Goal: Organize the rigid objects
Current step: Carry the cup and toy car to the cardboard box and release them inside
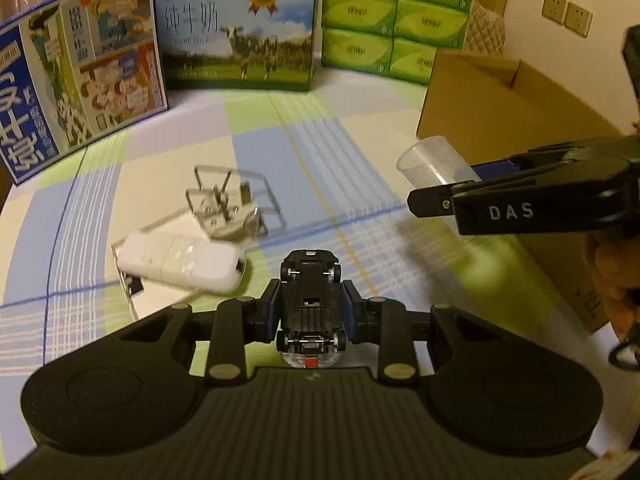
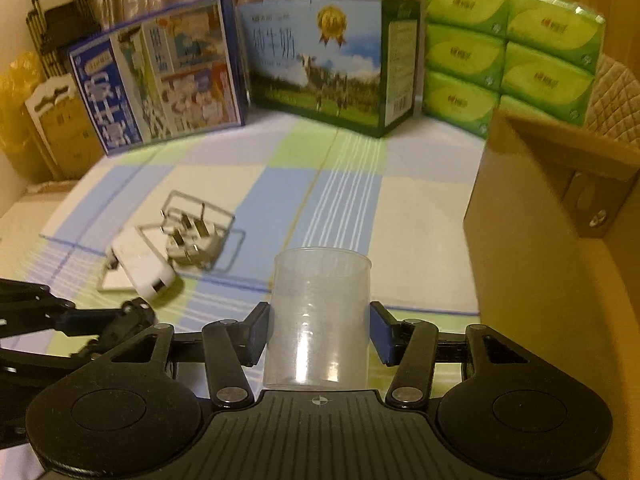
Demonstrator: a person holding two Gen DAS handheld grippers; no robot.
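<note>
Left wrist view
- Left gripper (image 1: 310, 300): blue pads clamped on both sides of a toy car (image 1: 310, 296), underside and wheels turned up toward the camera, raised clear of the cloth.
- Checked cloth (image 1: 300, 152): blue, green and cream squares, covering the surface below.
- White remote (image 1: 180, 262): lying flat, left of the car, on a clear tray.
- Plug adapter (image 1: 228, 216): prongs up, just behind the remote, blurred.
- Right gripper (image 1: 460, 188): entering from the right, marked "DAS", fingers closed around a clear plastic cup (image 1: 430, 160).
- Cardboard box (image 1: 480, 96): open, at right, behind the cup.
- Milk carton case (image 1: 240, 28), blue printed box (image 1: 80, 72), green tissue packs (image 1: 396, 12): standing along the far edge.

Right wrist view
- Right gripper (image 2: 318, 330): pads pressing on the clear plastic cup (image 2: 318, 320), held upright, mouth up, above the cloth.
- Cardboard box (image 2: 540, 260): close at right.
- White remote (image 2: 140, 268) and plug adapter (image 2: 192, 240): together at left, on the cloth.
- Left gripper (image 2: 136, 308): part visible at lower left; finger state cannot be told here.
</note>
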